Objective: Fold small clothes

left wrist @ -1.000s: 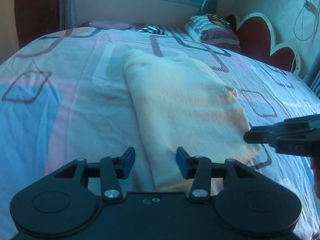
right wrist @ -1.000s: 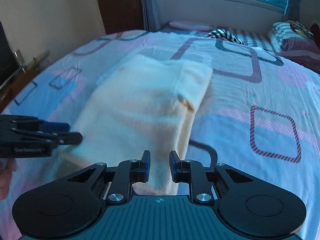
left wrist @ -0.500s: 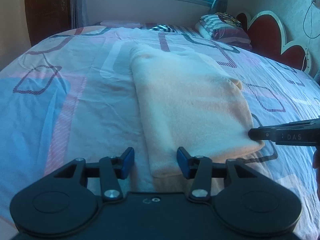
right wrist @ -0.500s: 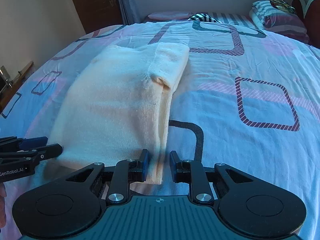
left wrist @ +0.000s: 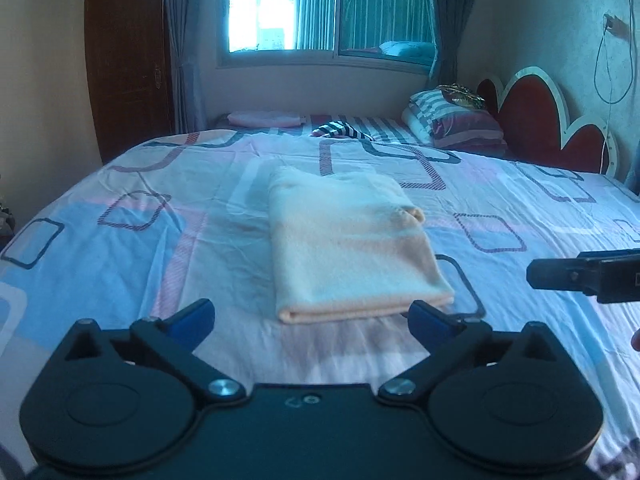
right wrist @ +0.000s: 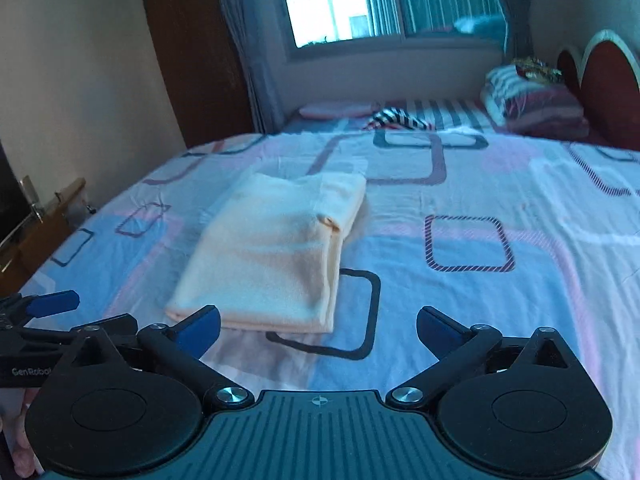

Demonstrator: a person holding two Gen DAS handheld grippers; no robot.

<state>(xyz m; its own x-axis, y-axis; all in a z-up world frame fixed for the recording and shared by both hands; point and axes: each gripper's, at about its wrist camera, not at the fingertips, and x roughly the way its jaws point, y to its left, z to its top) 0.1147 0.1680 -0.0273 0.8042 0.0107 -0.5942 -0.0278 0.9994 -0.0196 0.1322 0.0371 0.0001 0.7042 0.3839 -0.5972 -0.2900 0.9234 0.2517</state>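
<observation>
**A bedroom lit from the far window**

You face a wide bed (left wrist: 120, 248) under a sheet printed with pink, blue and dark rounded squares. Beyond it a window (left wrist: 328, 8) lets in bright daylight between grey curtains (left wrist: 180, 40). A dark wooden wardrobe (left wrist: 124, 60) stands to the window's left against a pale wall (right wrist: 80, 60). On your right, striped pillows (left wrist: 452, 120) are stacked beside a red scalloped headboard (left wrist: 536, 120), and a cable (left wrist: 612, 60) hangs on the wall above.

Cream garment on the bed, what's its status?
Both hand-held grippers, left and right, just opened, empty. Cream garment folded, free on bed. Nothing obstructing.
</observation>
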